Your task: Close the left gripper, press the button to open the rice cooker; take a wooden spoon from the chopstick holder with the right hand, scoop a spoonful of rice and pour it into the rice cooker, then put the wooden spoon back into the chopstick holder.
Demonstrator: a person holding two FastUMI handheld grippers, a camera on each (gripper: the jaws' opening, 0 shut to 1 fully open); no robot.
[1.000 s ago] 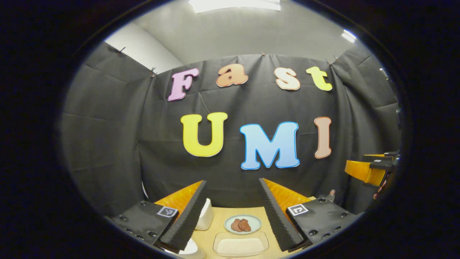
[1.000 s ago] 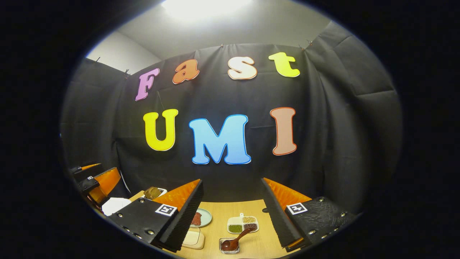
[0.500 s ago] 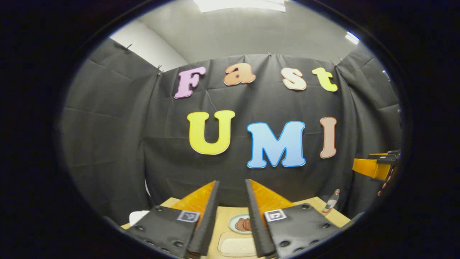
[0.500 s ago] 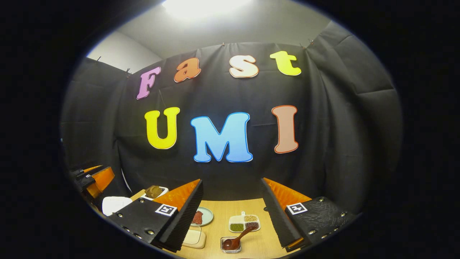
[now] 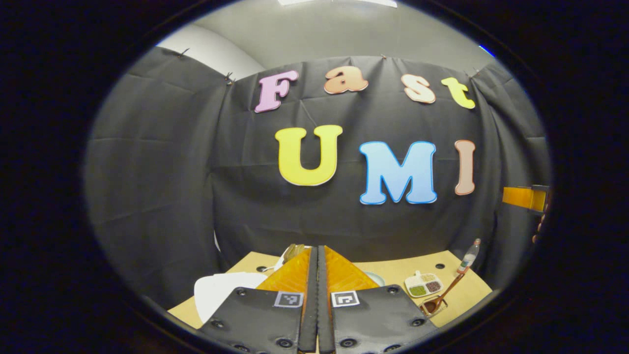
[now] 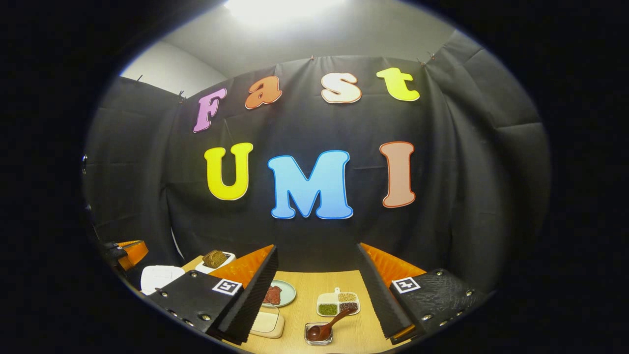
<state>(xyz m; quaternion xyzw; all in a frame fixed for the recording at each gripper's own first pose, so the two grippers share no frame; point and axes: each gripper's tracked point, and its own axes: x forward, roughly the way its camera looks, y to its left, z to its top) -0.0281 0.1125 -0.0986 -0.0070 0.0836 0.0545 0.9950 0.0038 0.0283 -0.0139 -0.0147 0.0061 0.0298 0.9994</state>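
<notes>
In the left gripper view the left tool (image 5: 317,295) has its two fingers pressed flat together along their whole length, with nothing between them, raised above the near edge of the bench (image 5: 393,271). Just to its left a white rounded thing (image 5: 216,295), perhaps the rice cooker, lies partly hidden behind it; I cannot tell whether its lid is up. To its right are a sectioned dish of beans (image 5: 423,285), a wooden spoon (image 5: 444,295) leaning with its bowl in a small clear holder (image 5: 433,307), and a small bottle (image 5: 469,255) near the far corner. At the far right edge of this view the right tool (image 5: 526,197) hangs high.

In the right gripper view the right tool (image 6: 317,285) stands wide open and holds nothing. Between its fingers lie the sectioned dish (image 6: 337,304) and the spoon (image 6: 324,327) in its holder (image 6: 318,334), with a round plate of meat (image 6: 280,294) and a shallow tray of rice (image 6: 268,323) beside the left finger. Farther left are a white dish with something brown (image 6: 214,259), the white rounded thing (image 6: 161,276) and the left tool (image 6: 125,250).

The bench is pale wood. Black cloth (image 6: 467,172) walls the booth under a grey ceiling with a bright light (image 6: 275,10).
</notes>
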